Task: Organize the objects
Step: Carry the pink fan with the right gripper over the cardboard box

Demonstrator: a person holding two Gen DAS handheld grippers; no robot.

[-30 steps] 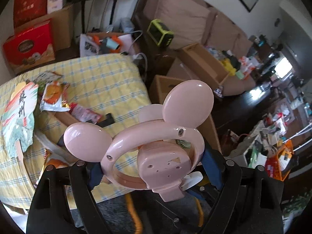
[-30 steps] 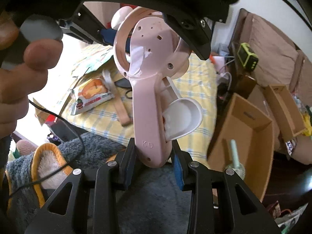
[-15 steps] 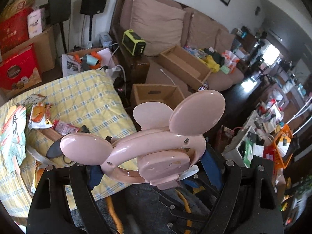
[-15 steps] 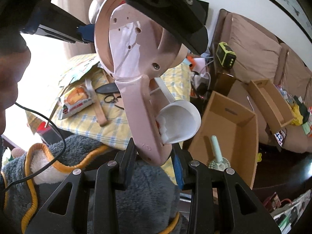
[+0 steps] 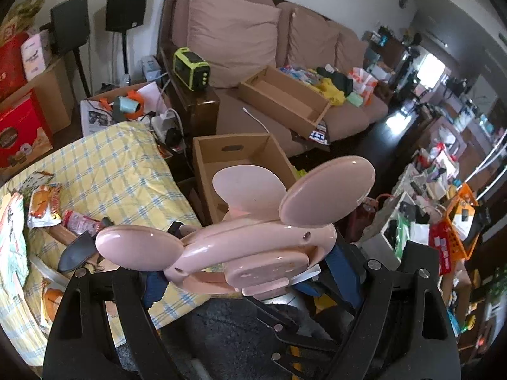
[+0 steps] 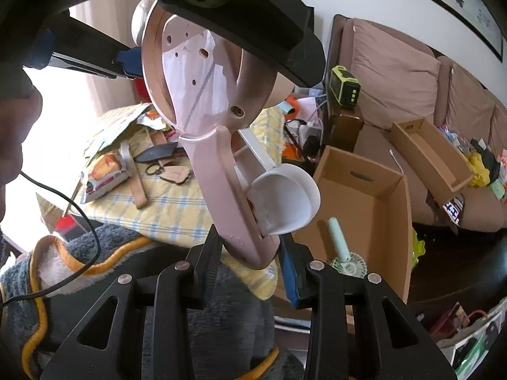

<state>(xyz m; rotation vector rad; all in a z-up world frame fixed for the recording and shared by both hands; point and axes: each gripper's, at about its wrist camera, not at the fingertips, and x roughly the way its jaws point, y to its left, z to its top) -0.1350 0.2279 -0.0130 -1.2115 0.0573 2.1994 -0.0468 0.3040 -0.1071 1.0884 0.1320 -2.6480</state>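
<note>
Both tools grip pink fan (image 5: 253, 253) | left tool (image 5: 250, 272) on head | right tool (image 6: 247, 253) on handle

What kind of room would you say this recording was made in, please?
Most likely a cluttered home living room: a brown cushioned sofa, a pair of black speakers on stands, and open cardboard boxes around a table covered with a yellow checked tablecloth.

You can make out faint raised letters, seemingly "KD", on the pink fan handle (image 6: 236, 238); all other printing is too blurred.
</note>
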